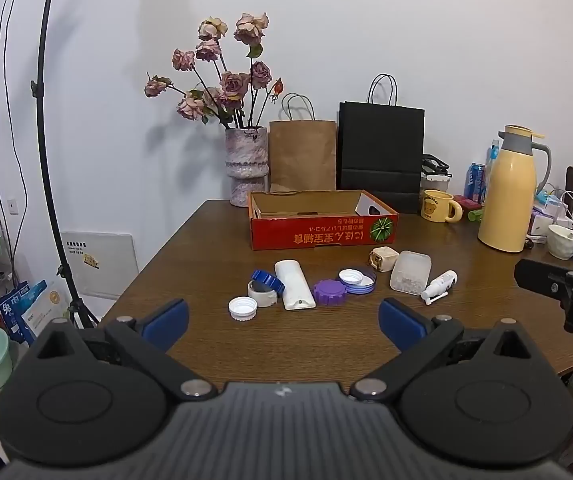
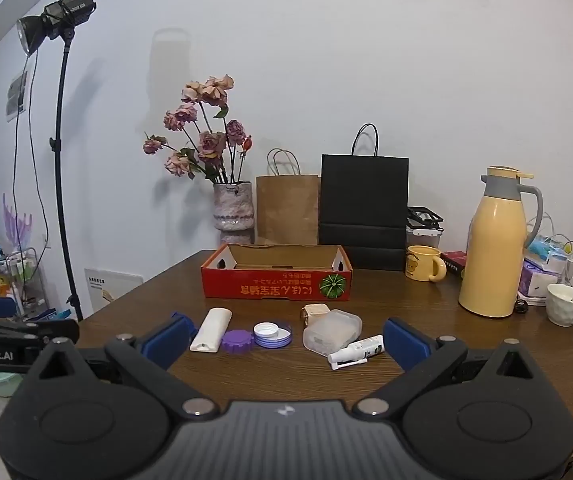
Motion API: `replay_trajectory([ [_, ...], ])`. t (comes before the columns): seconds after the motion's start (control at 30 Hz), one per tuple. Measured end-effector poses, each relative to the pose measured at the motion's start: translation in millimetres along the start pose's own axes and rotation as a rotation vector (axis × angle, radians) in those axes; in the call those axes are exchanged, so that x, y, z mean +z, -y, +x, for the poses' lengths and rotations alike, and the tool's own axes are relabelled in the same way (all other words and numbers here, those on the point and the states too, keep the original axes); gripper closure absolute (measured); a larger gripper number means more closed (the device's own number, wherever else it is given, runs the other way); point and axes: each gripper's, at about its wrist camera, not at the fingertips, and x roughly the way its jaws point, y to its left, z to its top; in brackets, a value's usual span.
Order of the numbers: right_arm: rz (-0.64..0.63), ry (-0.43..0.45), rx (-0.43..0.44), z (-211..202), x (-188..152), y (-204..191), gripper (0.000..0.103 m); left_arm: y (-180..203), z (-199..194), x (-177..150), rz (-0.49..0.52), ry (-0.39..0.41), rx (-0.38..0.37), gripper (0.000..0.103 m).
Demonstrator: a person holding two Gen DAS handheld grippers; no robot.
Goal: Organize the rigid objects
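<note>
Both grippers, left gripper [image 1: 284, 322] and right gripper [image 2: 286, 340], hover jaws apart, empty, above the wooden table's [image 1: 206, 344] near edge; caps and small containers lie mid-table before a red cardboard box [image 1: 322, 228].

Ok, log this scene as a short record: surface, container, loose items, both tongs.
surface: wooden table
container: red cardboard box, open top, looks empty
loose items: white flat case, purple cap, blue cap, white cap, clear lidded box, small spray bottle
left tongs: open, holding nothing
right tongs: open, holding nothing
</note>
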Motion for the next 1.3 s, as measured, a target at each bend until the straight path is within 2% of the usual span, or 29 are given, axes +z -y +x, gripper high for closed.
replay_trajectory([
  [1.3,-0.008,-0.010,-0.013,-2.9,4.4,-10.7,0.000,-4.3,-0.5,0.0,-0.002,0.001,-0.005,0.000],
])
